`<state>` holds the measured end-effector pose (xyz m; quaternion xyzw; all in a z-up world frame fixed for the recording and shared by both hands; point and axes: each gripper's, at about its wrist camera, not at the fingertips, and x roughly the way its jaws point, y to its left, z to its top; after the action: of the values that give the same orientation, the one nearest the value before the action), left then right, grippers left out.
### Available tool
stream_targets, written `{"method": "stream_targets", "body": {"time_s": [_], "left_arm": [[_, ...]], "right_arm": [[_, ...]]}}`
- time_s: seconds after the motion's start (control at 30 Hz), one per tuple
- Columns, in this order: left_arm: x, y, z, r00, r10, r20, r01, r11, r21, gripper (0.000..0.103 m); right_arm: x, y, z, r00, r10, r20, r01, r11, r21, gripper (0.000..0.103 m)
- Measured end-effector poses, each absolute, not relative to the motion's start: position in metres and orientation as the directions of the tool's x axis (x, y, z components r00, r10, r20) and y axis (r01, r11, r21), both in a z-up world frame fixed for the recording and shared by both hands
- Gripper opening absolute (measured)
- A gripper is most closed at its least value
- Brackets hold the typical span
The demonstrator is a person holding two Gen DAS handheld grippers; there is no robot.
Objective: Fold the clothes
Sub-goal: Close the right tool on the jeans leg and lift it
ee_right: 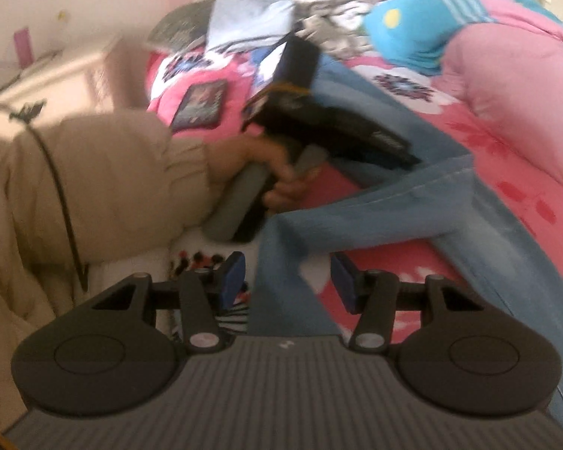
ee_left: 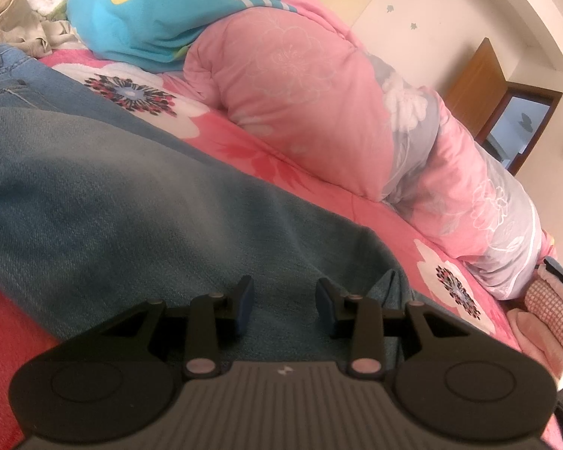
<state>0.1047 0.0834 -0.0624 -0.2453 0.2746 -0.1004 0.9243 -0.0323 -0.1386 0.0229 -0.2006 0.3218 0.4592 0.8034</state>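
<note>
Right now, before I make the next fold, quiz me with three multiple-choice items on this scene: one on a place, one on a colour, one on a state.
1. Where do the jeans lie?
A. on the bedspread
B. on the floor
C. on a chair

2. What colour is the pillow near the head of the bed?
A. green
B. bright blue
C. black

3. How does the right gripper stand?
A. shut on the jeans
B. shut on the pillow
C. open

Key: 1 A, denim spreads over the pink floral bedspread; 2 B, bright blue with a yellow dot; 3 C, a clear gap separates its pads, nothing pinched.
</note>
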Motion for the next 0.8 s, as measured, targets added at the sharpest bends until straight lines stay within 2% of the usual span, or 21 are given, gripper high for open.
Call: {"method": "stream_targets", "body": {"time_s": [0.3, 0.47, 0.63, 0.8], "left_arm": [[0.105, 0.083, -0.062, 0.829, -0.32, -0.459, 0.05, 0.86, -0.509, 0.038], [0.105, 0.083, -0.062, 0.829, -0.319, -0.459, 0.05, 0.86, -0.508, 0.038], [0.105, 0.082, -0.063, 0.829, -0.319, -0.459, 0.05, 0.86, -0.508, 0.038], [0.105, 0.082, -0.063, 0.829, -0.319, -0.459, 0.05, 0.86, -0.508, 0.038]], "right_arm": [[-0.039, -0.127, -0.003, 0.422, 0.524, -0.74, -0.858, 0.495, -0.139, 0.045], [-0.04, -0.13, -0.004, 0.434, 0.527, -0.731, -0.851, 0.506, -0.141, 0.03], [-0.043, -0.132, -0.002, 0.439, 0.535, -0.722, -0.848, 0.511, -0.137, 0.022], [-0.049, -0.128, 0.0, 0.446, 0.536, -0.717, -0.853, 0.498, -0.158, 0.021]]}}
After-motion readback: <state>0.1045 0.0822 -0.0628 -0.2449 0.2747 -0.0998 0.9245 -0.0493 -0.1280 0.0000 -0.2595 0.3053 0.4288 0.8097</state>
